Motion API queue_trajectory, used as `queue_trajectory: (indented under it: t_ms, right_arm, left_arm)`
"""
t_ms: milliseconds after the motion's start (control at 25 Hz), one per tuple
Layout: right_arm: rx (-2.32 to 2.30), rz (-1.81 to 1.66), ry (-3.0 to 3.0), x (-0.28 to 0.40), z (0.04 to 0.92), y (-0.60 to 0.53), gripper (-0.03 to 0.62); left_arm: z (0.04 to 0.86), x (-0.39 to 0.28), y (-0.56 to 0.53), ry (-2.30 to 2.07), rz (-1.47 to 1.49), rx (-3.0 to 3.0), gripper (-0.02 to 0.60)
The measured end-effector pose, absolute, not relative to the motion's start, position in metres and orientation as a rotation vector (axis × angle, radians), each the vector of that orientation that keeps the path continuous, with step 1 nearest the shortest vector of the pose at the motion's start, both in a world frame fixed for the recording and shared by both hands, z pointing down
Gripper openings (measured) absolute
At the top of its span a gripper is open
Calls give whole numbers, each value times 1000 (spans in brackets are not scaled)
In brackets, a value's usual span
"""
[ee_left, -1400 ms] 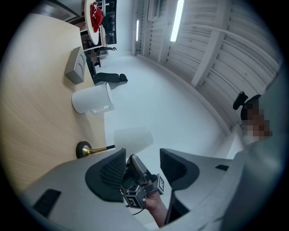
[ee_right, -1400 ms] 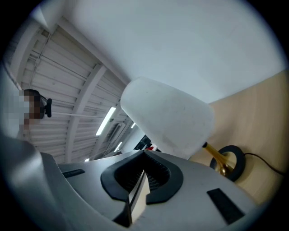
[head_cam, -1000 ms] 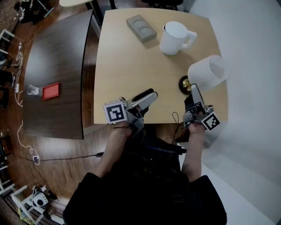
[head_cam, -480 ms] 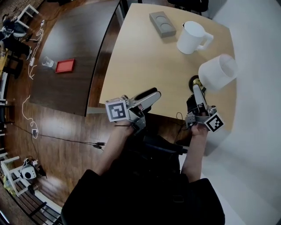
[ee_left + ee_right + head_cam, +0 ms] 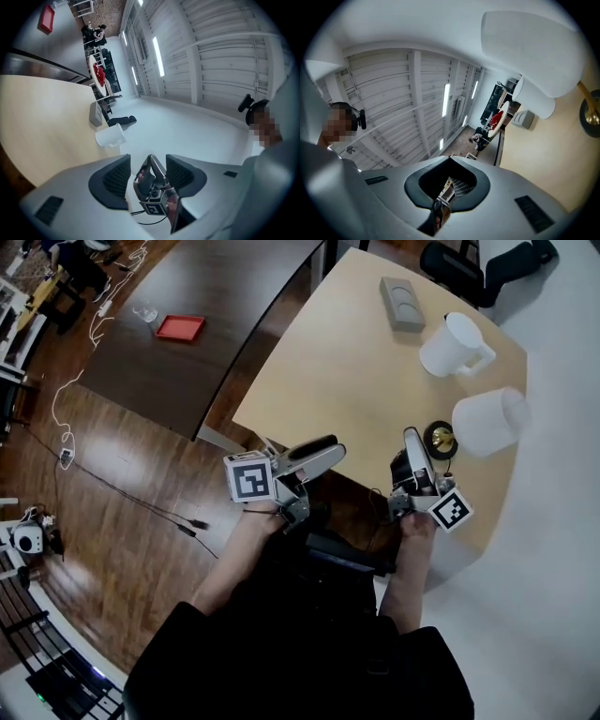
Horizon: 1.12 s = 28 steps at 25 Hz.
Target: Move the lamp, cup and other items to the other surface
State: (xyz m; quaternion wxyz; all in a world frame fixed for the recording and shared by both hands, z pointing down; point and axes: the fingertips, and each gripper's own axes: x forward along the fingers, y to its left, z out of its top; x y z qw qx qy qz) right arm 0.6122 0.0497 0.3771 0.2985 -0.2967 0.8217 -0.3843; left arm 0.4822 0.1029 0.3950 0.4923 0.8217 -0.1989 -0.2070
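The lamp, with its white shade (image 5: 489,421) and brass base (image 5: 439,439), stands at the near right of the light wood table (image 5: 347,371). My right gripper (image 5: 410,435) is shut and empty, just left of the base, apart from it. In the right gripper view the shade (image 5: 529,51) fills the top right, above my right gripper (image 5: 449,159). Farther back stand the white cup (image 5: 453,345) with a handle and a grey box (image 5: 403,304). At the table's near edge my left gripper (image 5: 323,448) stands open and empty. The left gripper view shows my left gripper (image 5: 147,159), the cup (image 5: 111,136) and the box (image 5: 95,114).
A dark table (image 5: 216,324) stands to the left of the light one and carries a red tray (image 5: 180,327) and a small clear cup (image 5: 145,313). Cables (image 5: 112,488) trail over the wooden floor at the left. A black chair (image 5: 478,263) stands beyond the light table.
The head view has swung, so both tables now sit higher and further right. My left gripper has drawn back from over the table to its near edge. My right gripper stays shut beside the lamp base.
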Motion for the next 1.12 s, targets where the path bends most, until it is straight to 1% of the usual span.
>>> queue_trajectory:
  t_ms: [280, 440, 560, 880, 1120]
  right_arm:
    - [-643, -1036, 2300, 525, 373, 32, 9]
    - [-572, -1069, 2345, 460, 377, 24, 9]
    - [-509, -1123, 2356, 399, 383, 18, 9]
    - [-290, -1192, 2460, 198, 376, 32, 9]
    - [-201, -1232, 2501, 93, 381, 40, 9]
  left_arm:
    - [401, 405, 100, -604, -590, 1995, 236]
    - [403, 348, 100, -663, -635, 1986, 236]
    - [401, 291, 103, -716, -694, 1964, 236]
    - [392, 115, 120, -864, -805, 1927, 236]
    - [400, 14, 137, -949, -858, 1890, 236]
